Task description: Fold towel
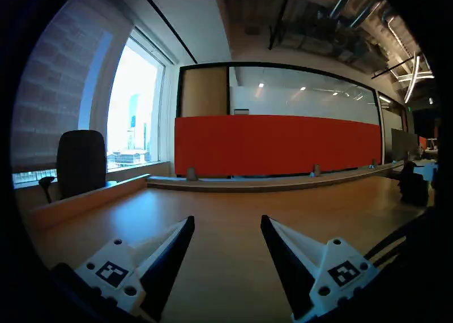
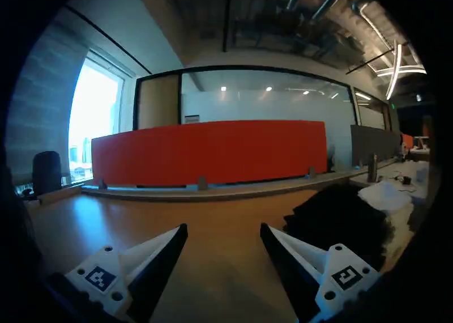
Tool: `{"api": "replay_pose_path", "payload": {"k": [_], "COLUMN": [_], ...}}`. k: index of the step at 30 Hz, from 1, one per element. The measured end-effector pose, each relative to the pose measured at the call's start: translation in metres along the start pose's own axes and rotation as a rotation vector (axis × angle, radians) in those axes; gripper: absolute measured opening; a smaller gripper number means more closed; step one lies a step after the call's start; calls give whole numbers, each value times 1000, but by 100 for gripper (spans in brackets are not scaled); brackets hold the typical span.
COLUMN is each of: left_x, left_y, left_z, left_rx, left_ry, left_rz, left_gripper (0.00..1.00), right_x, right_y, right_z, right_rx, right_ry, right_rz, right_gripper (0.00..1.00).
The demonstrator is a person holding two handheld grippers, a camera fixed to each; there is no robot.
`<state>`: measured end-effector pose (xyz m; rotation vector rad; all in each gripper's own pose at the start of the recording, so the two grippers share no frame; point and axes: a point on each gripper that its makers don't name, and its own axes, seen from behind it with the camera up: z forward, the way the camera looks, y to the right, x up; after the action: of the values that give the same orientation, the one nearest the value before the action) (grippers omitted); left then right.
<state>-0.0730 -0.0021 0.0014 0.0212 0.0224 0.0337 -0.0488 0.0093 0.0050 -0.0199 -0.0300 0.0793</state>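
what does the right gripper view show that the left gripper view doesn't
Right gripper view: a dark towel pile on the table, ahead and to the right of the right gripper, with a white cloth behind it.
Left gripper view: black cables beside the left gripper, and a dark lump far off, too blurred to name.
Both: the wooden table, red divider, window, black chair, and open jaws holding nothing.

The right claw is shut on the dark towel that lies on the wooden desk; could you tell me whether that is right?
Not quite: the right claw is open, not shut on the dark towel. The right gripper view shows its fingers apart over bare wood, with the towel lying on the wooden desk off to one side, not between them.
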Motion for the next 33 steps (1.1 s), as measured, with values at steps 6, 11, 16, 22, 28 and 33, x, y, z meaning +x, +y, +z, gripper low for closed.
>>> {"api": "replay_pose_path", "payload": {"k": [6, 11, 16, 22, 28, 33], "left_x": [0, 0, -1, -1, -1, -1], "left_y": [1, 1, 1, 0, 0, 0], "left_z": [0, 0, 0, 0, 0, 0], "left_rx": [0, 0, 0, 0, 0, 0], "left_ry": [0, 0, 0, 0, 0, 0], "left_rz": [0, 0, 0, 0, -1, -1], "left_gripper": [86, 86, 86, 86, 86, 86], "right_x": [-9, -8, -9, -7, -6, -8], "right_y": [0, -2, -3, -5, -7, -8], "right_z": [-1, -2, -2, -4, -6, -5], "right_rx": [7, 12, 15, 19, 22, 22], "right_ry": [-3, 3, 9, 20, 30, 32], "right_rz": [15, -5, -16, -31, -49, -56], "right_gripper": [100, 100, 100, 99, 100, 100]}}
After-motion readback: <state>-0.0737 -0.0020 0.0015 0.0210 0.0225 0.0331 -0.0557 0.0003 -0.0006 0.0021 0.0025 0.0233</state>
